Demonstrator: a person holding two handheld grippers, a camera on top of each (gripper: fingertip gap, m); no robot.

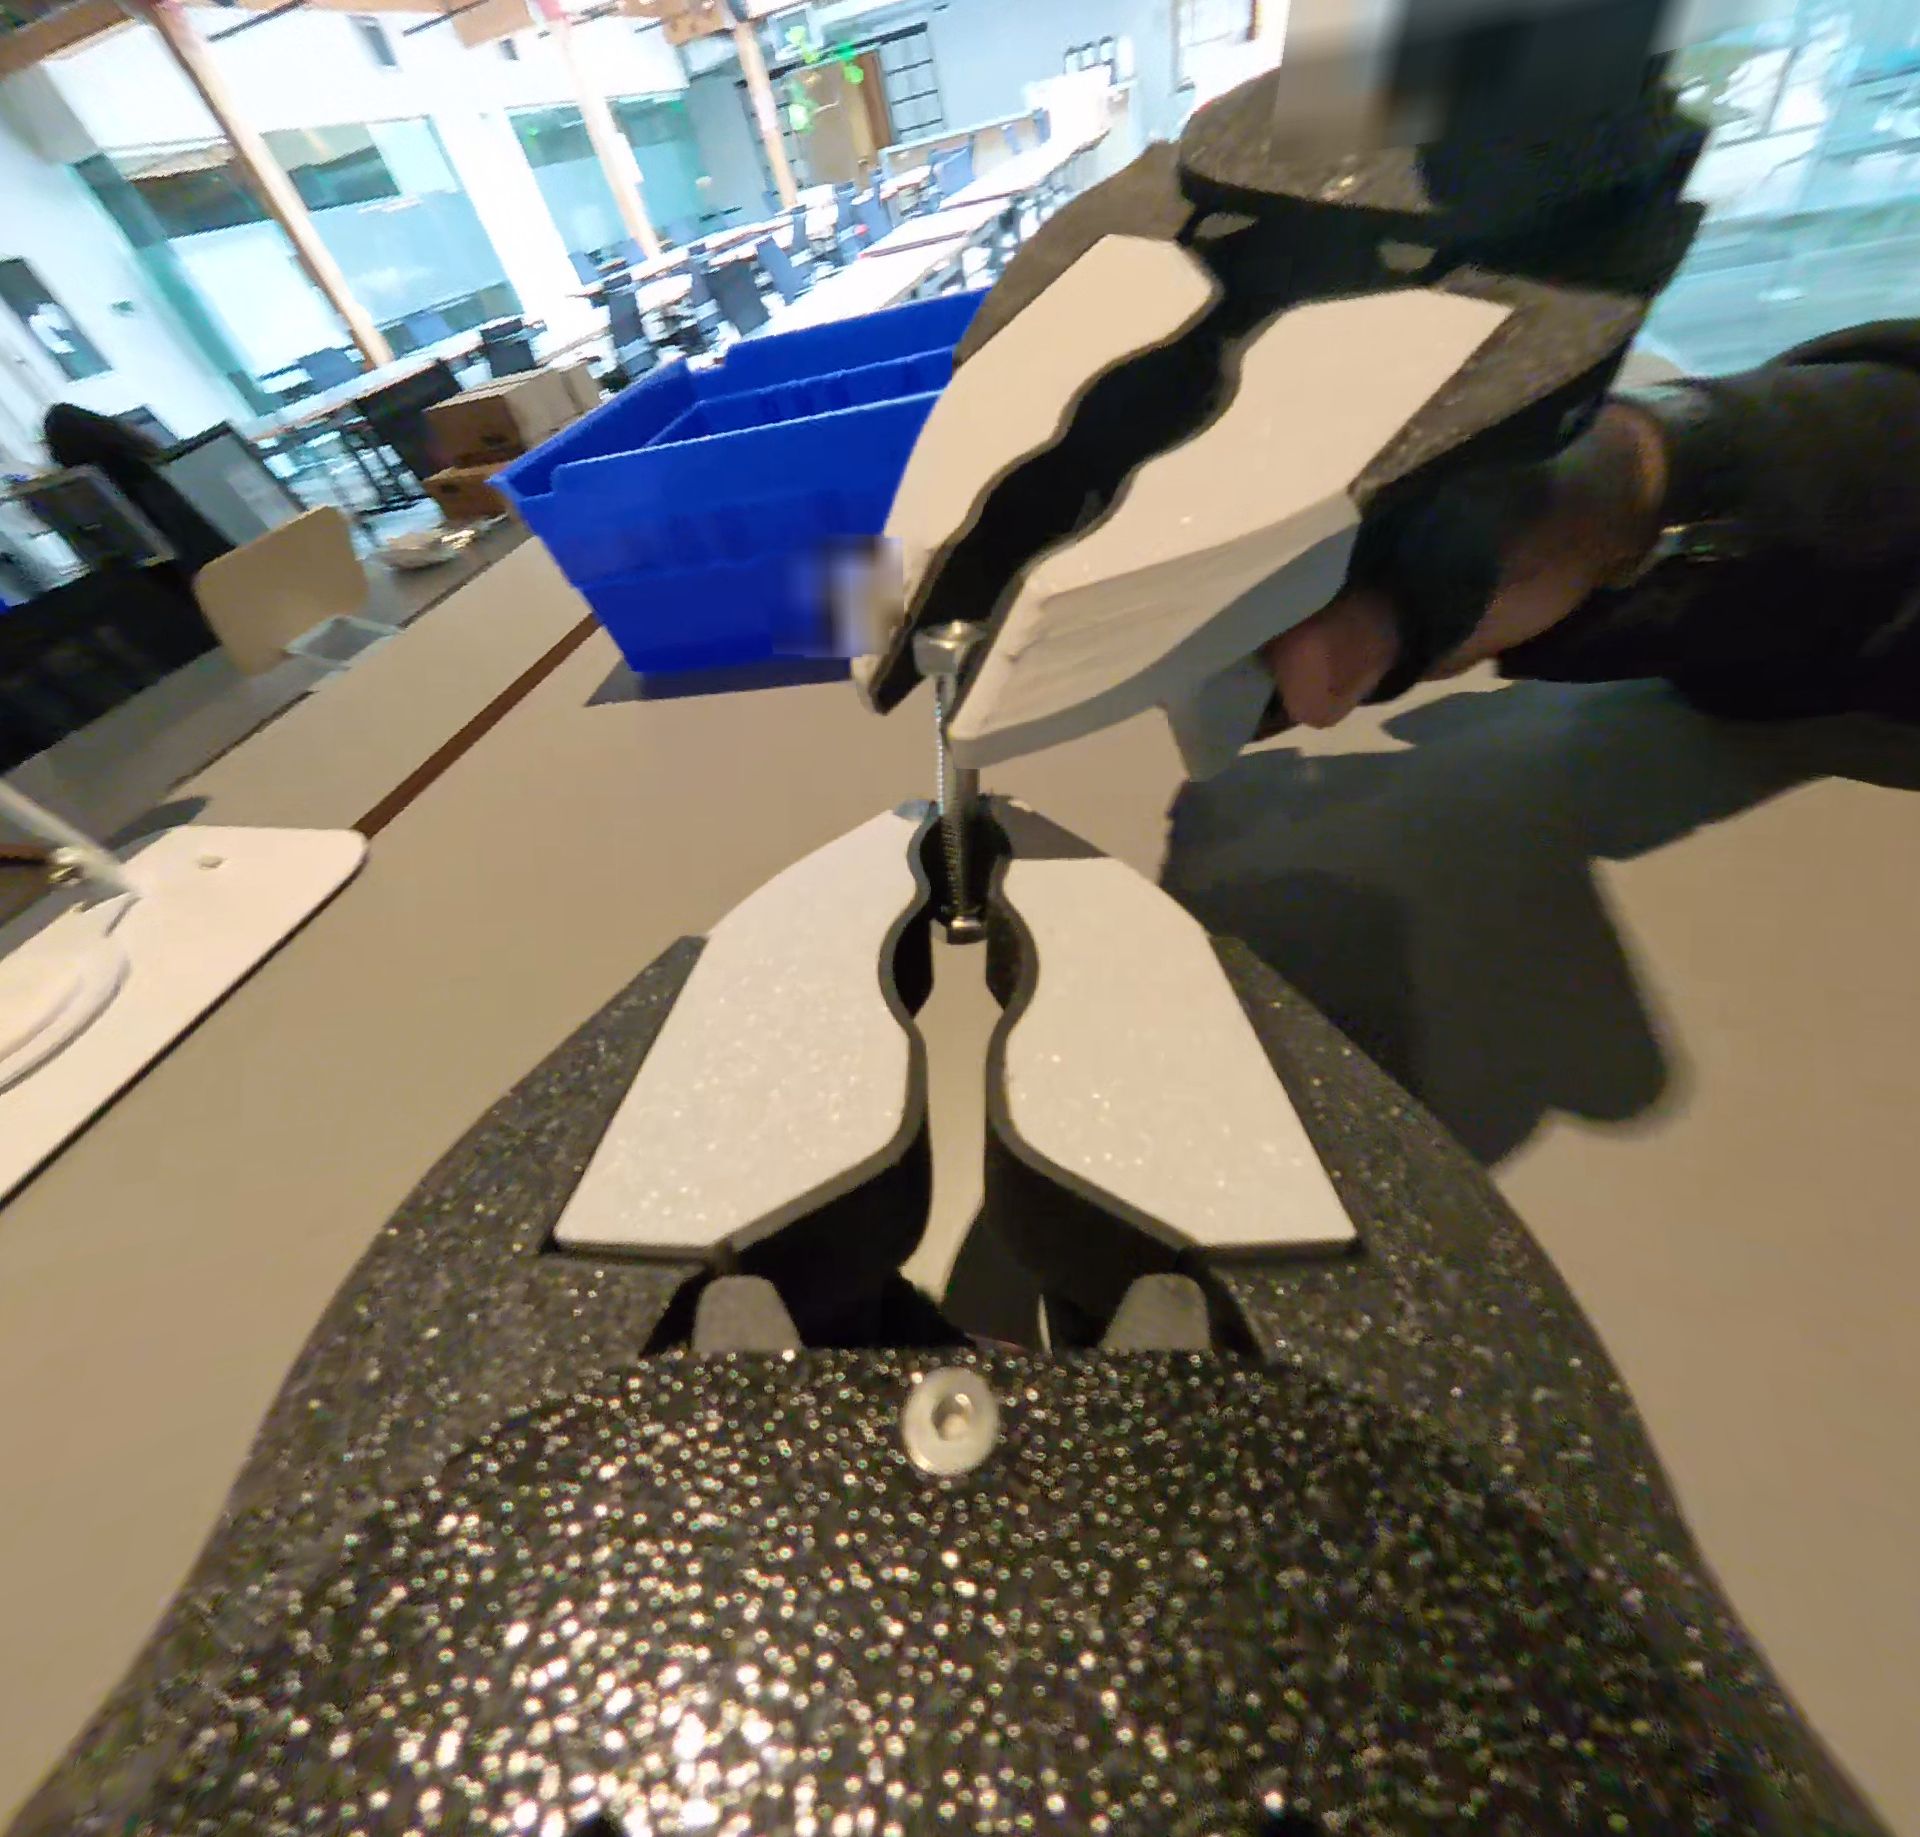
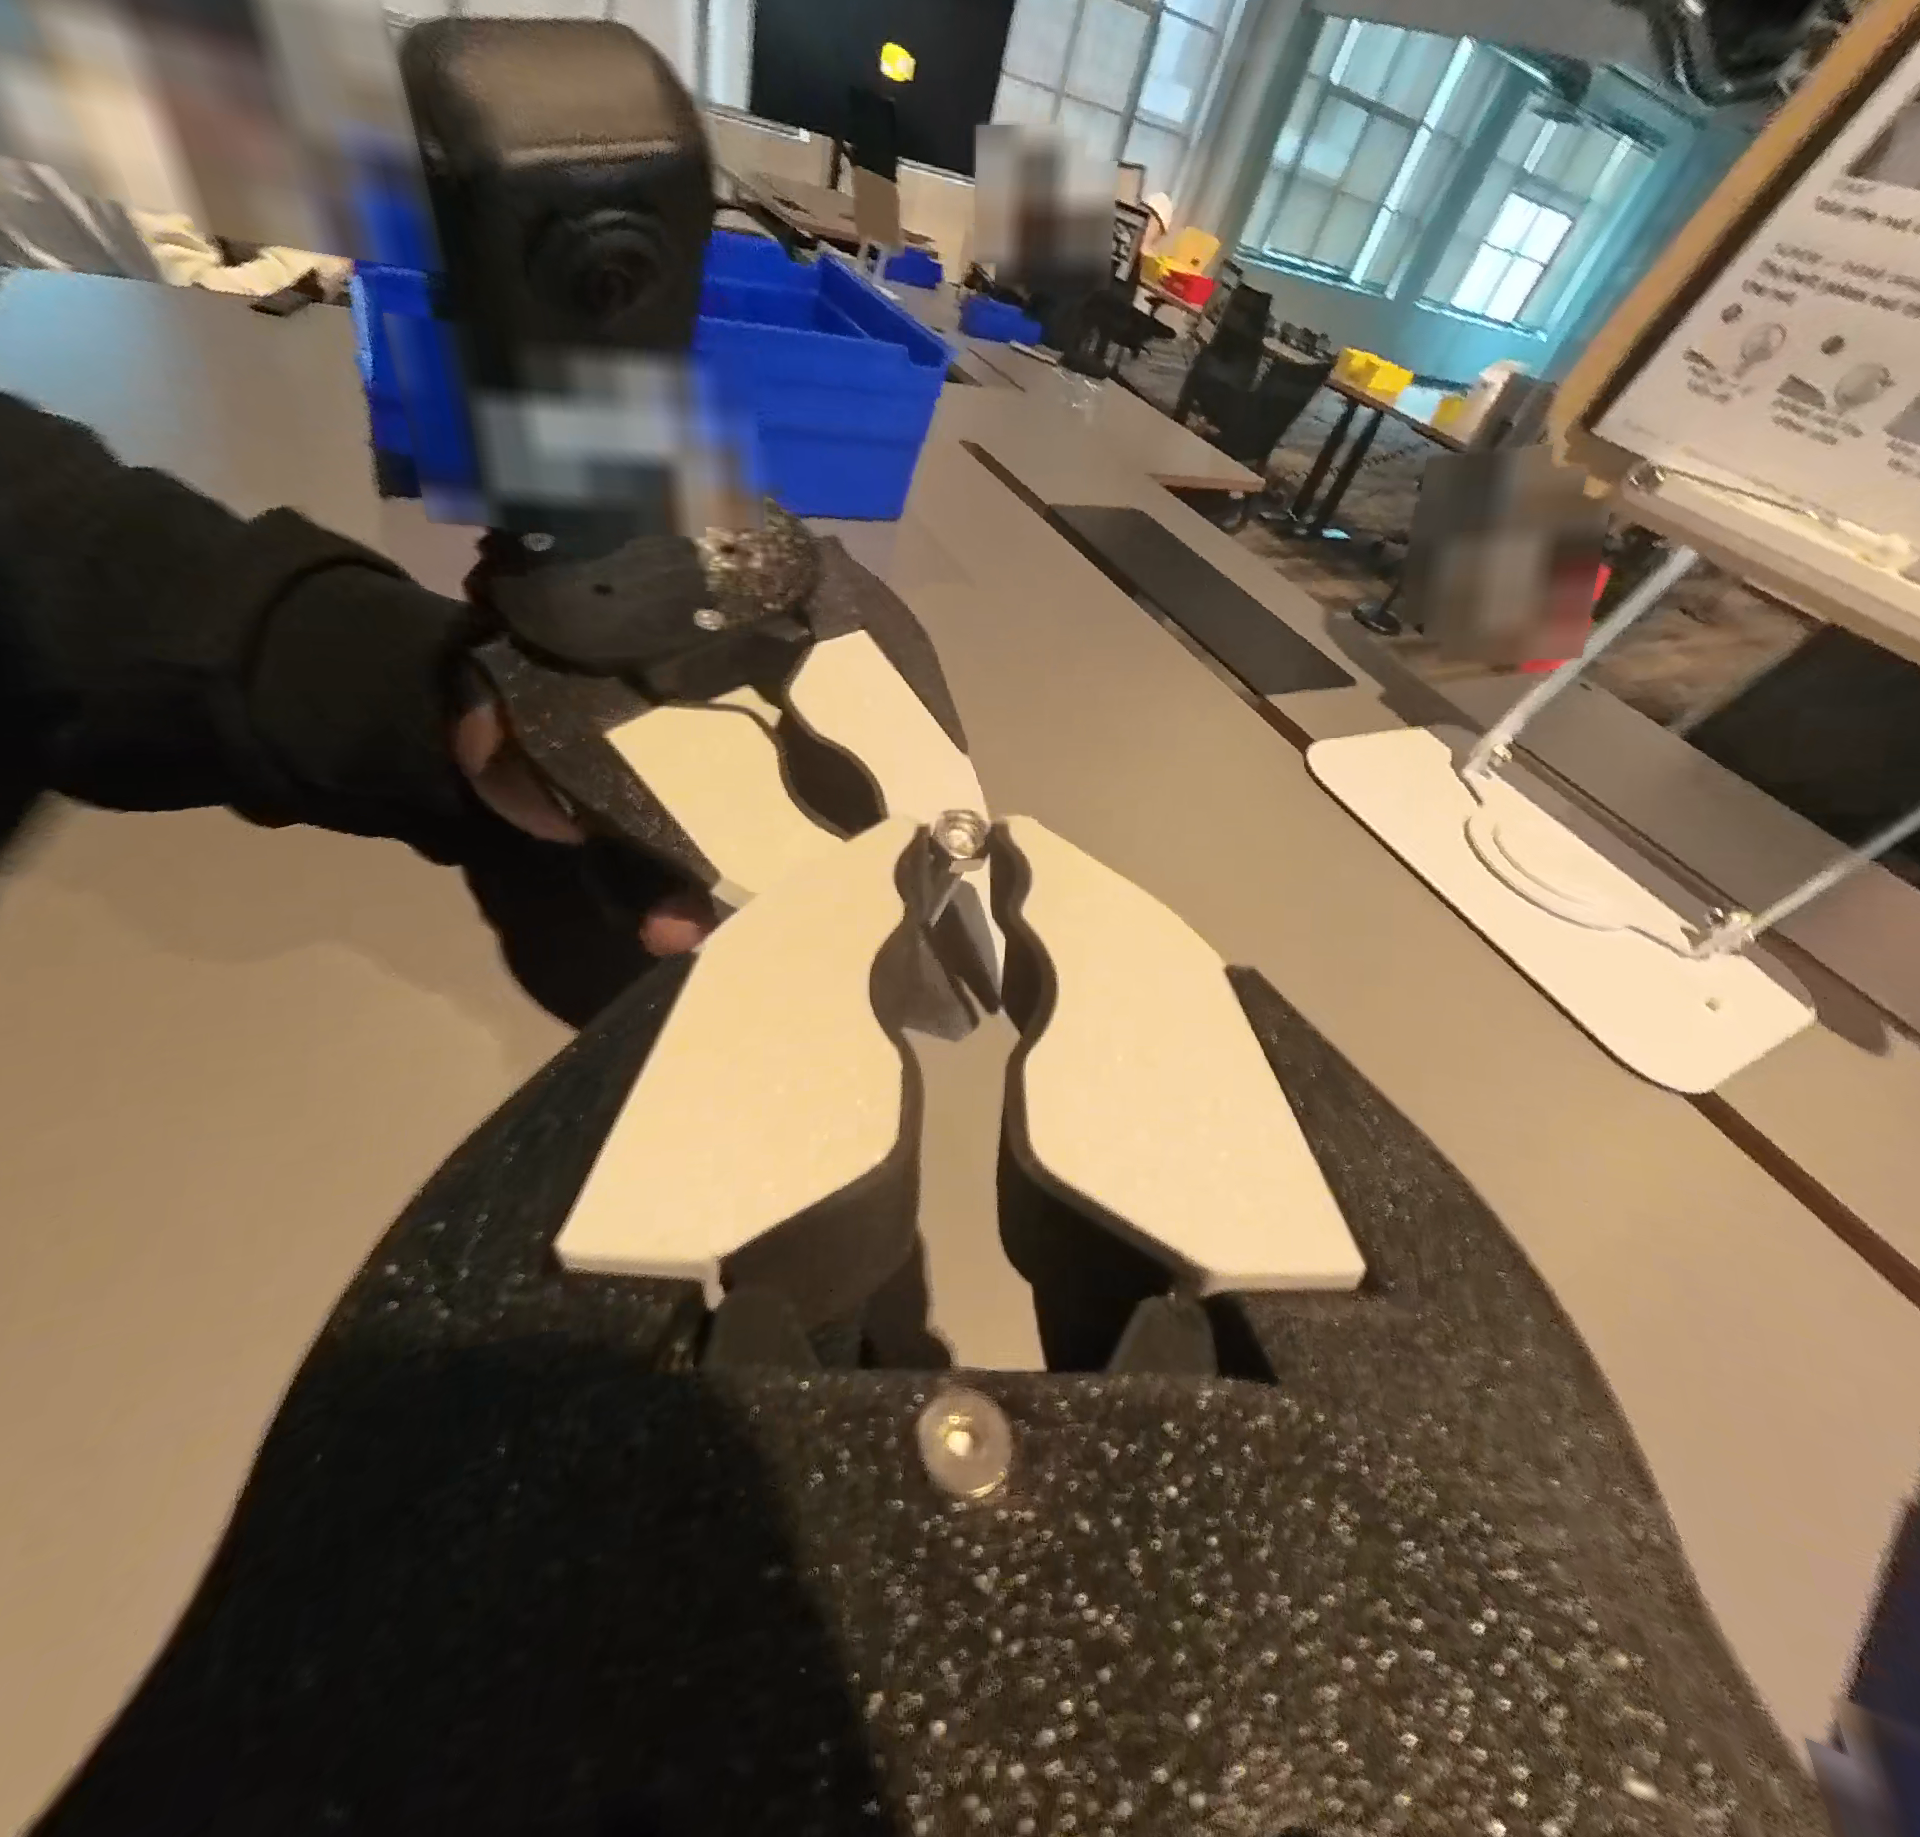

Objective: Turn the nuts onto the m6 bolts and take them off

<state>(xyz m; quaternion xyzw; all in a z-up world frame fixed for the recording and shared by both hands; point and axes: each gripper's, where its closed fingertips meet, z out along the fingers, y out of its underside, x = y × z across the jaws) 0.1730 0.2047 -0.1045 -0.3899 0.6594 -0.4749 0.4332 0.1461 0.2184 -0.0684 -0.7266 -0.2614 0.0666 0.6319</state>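
left gripper (image 1: 961, 857) clamped on the lower shank of the bolt (image 1: 954, 831), held upright above the grey table (image 1: 520, 956); right gripper (image 2: 961, 842) pinched on the nut (image 2: 958, 835) at the bolt's top end. risk, as judged: a tilted nut could cross-thread, or a loosened pinch could drop it. thread engagement is hidden between the fingers.

Left hand-held gripper (image 1: 961, 888) clamped; right hand-held gripper (image 2: 961, 842) clamped, tips meeting.
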